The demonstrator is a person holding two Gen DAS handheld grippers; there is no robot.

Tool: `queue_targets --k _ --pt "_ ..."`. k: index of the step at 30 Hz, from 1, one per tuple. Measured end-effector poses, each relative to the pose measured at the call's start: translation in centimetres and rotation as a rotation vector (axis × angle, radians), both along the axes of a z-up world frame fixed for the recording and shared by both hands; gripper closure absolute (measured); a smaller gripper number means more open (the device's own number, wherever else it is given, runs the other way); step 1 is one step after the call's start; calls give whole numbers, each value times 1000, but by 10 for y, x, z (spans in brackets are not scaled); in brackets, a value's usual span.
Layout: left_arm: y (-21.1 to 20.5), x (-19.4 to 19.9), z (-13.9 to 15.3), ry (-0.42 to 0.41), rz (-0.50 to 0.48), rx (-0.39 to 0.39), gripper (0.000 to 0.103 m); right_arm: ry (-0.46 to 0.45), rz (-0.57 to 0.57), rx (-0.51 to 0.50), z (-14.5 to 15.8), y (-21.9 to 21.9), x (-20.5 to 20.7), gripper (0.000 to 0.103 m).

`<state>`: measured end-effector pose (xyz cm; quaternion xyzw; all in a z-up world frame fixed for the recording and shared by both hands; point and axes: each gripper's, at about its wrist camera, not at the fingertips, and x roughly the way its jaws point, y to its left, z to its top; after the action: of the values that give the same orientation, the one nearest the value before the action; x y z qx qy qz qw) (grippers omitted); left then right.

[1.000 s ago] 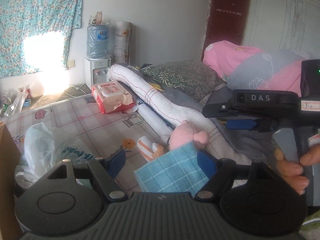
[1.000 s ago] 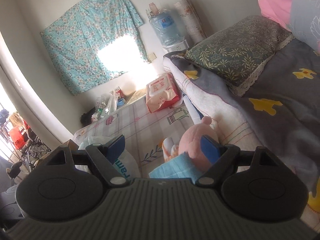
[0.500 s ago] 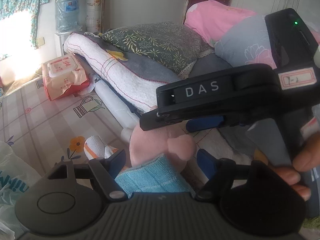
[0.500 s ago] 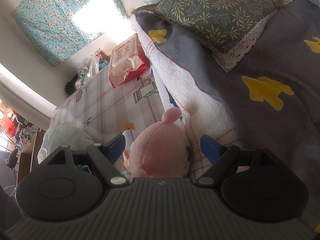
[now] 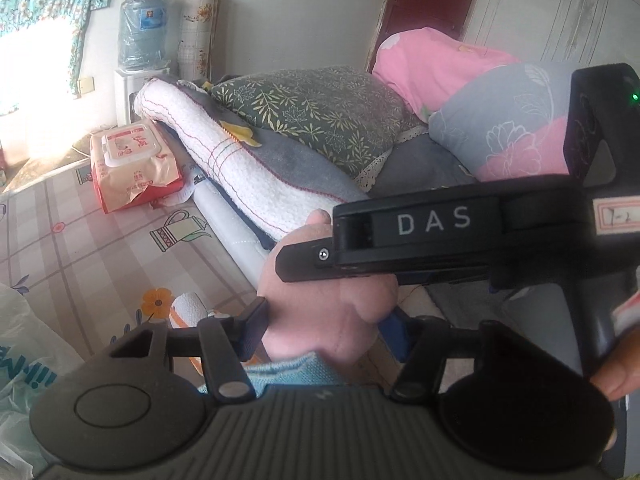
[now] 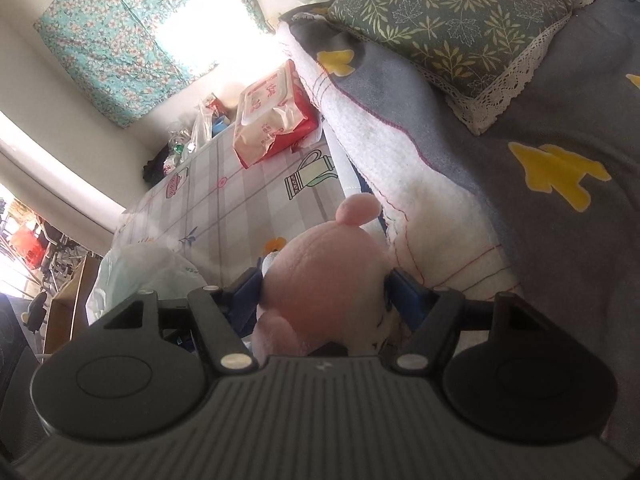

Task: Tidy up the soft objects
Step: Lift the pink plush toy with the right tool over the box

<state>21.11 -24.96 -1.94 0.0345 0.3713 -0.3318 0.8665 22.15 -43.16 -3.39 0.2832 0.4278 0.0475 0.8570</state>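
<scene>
A pink plush toy (image 5: 320, 304) in a light blue towelling garment (image 5: 296, 372) lies on the patterned sheet beside a rolled white and grey blanket (image 5: 240, 172). My left gripper (image 5: 326, 328) straddles its body; the jaws are closing and both blue pads touch the plush. Seen from the right wrist, my right gripper (image 6: 326, 292) is closing on the toy's round head (image 6: 324, 276), which fills the gap between the pads. The right gripper's black body (image 5: 440, 236) crosses above the toy in the left wrist view and hides part of it.
A small white and orange cloth item (image 5: 188, 308) lies left of the toy. A red wet-wipe pack (image 5: 128, 164) sits farther back and a white plastic bag (image 5: 24, 360) at the near left. A green leaf-print pillow (image 5: 316, 120) and pink bedding (image 5: 432, 56) lie on the right.
Both grippers have come forward and down onto the plush toy, which was ahead of their open jaws. Both pairs of jaws have narrowed until their pads meet it.
</scene>
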Motion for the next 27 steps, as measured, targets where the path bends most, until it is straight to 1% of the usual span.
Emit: queue_targets --k 7,10,13,16,21,24,27 --pt "23 -36 62 -164 11 -94 42 -192 -9 -36 74 10 -35 33" --pt "40 -53 85 -213 24 -138 42 -253 0 -27 99 17 -51 33" --pt "61 -70 103 -252 41 -164 42 -309 26 -11 123 30 -68 32" --pt "83 -87 117 -284 69 -163 42 -345 64 9 140 48 -80 32" --pt "129 -115 135 -332 134 -135 42 -377 159 70 159 92 -95 30" --pt "159 -129 143 -351 183 -105 42 -383 230 126 167 125 -99 29" --pt "191 -141 146 -351 250 -75 42 -369 304 181 169 159 -99 28"
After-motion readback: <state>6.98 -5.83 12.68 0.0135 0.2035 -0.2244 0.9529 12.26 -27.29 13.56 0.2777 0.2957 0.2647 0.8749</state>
